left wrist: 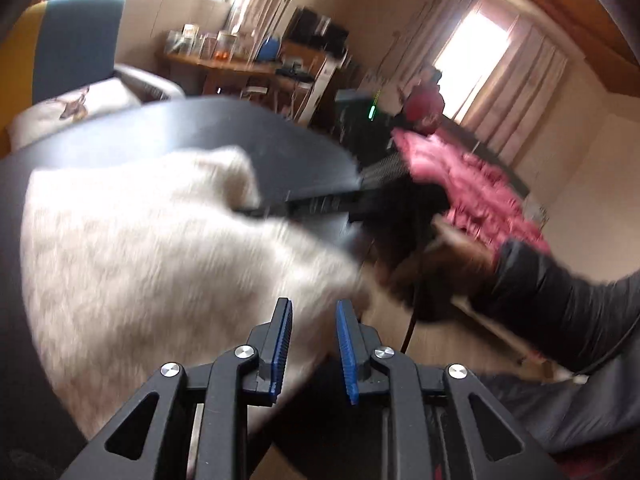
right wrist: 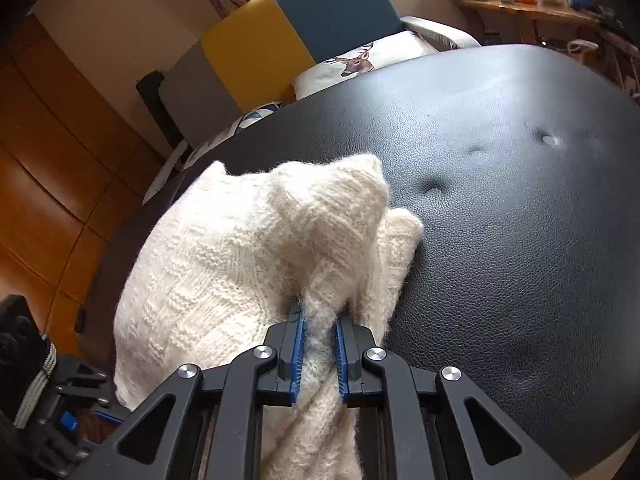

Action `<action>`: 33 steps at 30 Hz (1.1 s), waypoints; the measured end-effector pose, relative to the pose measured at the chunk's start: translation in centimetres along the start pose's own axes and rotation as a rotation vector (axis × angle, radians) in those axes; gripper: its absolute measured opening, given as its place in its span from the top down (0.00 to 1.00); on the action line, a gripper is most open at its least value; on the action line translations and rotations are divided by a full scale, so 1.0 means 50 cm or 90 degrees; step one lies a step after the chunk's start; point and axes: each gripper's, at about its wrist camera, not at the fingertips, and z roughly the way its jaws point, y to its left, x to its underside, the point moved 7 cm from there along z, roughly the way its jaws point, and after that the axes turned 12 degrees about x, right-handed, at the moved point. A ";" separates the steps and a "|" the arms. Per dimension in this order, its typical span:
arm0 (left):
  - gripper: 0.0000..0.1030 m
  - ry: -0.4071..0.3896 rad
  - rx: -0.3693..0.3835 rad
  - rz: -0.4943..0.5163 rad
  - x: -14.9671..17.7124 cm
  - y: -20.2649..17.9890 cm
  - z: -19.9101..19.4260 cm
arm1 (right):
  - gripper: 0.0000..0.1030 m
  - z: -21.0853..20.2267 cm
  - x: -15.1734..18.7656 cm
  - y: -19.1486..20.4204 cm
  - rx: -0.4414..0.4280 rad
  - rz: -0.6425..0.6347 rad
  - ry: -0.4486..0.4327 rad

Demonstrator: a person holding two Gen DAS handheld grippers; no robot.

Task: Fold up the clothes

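The right gripper [right wrist: 318, 344] pinches a bunched fold of the cream knit sweater [right wrist: 224, 264], which lies ahead and to its left on the black leather ottoman [right wrist: 500, 200]. The left gripper [left wrist: 314, 344] is spread apart with nothing between its pads; the sweater [left wrist: 140, 248] lies blurred, seemingly just beyond its fingertips. Pink fabric [left wrist: 472, 184] sits far right.
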 end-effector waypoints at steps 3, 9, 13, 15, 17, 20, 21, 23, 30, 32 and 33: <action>0.79 0.004 0.005 -0.002 -0.020 0.002 0.040 | 0.86 0.002 0.002 -0.009 -0.034 0.017 0.019; 0.78 0.110 0.030 0.002 0.054 0.003 0.186 | 0.85 0.021 -0.003 0.009 -0.068 0.006 0.048; 0.78 0.101 0.041 -0.022 0.046 -0.006 0.166 | 0.85 0.025 0.004 0.000 -0.091 0.026 0.043; 0.78 0.089 0.043 -0.024 0.038 -0.012 0.137 | 0.85 0.025 0.003 0.000 -0.094 0.026 0.040; 0.78 0.062 0.042 -0.026 0.027 -0.016 0.096 | 0.83 0.022 0.000 0.004 -0.088 0.018 0.038; 0.77 0.005 0.028 -0.045 0.015 -0.003 0.018 | 0.77 0.007 -0.007 0.014 -0.067 -0.005 0.029; 0.77 -0.015 0.016 -0.058 0.016 0.012 -0.015 | 0.74 -0.002 -0.009 0.016 -0.058 -0.010 0.025; 0.77 -0.057 -0.008 -0.084 0.018 0.040 -0.082 | 0.70 -0.021 -0.022 0.024 -0.027 -0.030 0.006; 0.76 -0.129 -0.068 -0.112 0.035 0.105 -0.202 | 0.68 -0.069 -0.139 0.119 -0.010 -0.111 -0.068; 0.76 -0.118 -0.072 -0.099 0.034 0.111 -0.187 | 0.68 -0.042 -0.169 0.191 -0.056 -0.149 -0.050; 0.76 -0.109 -0.071 -0.093 0.036 0.114 -0.176 | 0.68 -0.028 -0.184 0.227 -0.080 -0.168 -0.040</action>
